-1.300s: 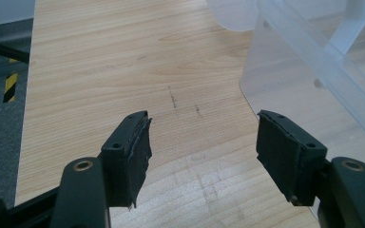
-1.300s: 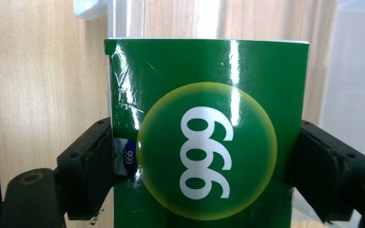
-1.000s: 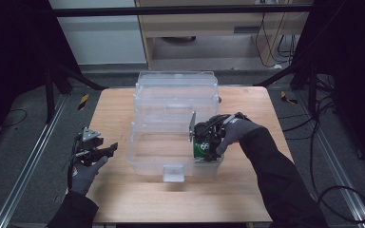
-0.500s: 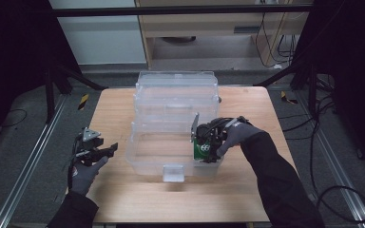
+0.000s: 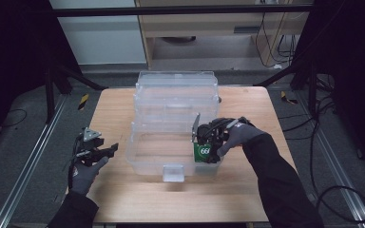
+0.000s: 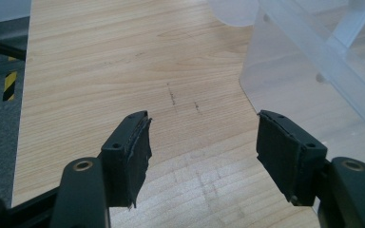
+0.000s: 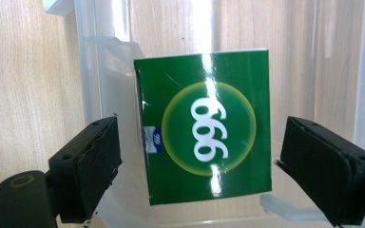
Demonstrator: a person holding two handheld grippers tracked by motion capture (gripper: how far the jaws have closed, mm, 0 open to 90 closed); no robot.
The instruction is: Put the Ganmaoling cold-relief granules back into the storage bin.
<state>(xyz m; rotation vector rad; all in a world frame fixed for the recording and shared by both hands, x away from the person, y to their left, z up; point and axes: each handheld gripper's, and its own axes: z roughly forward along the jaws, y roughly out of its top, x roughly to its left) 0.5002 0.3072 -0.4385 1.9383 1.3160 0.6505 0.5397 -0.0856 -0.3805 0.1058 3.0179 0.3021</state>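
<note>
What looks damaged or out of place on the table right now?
The left gripper has a frayed, ragged edge on one jaw pad. Otherwise nothing stands out: the green box sits inside the clear bin, between the open right gripper.

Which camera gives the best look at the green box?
The right gripper view: the green box sits close up between the open tongs, its printed face readable. The high view shows the box small, inside the clear bin, partly covered by the right hand.

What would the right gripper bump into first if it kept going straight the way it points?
Most likely the green box: it sits squarely between the right gripper's open jaws, inside the clear plastic bin. How near it is, I can't judge.
</note>
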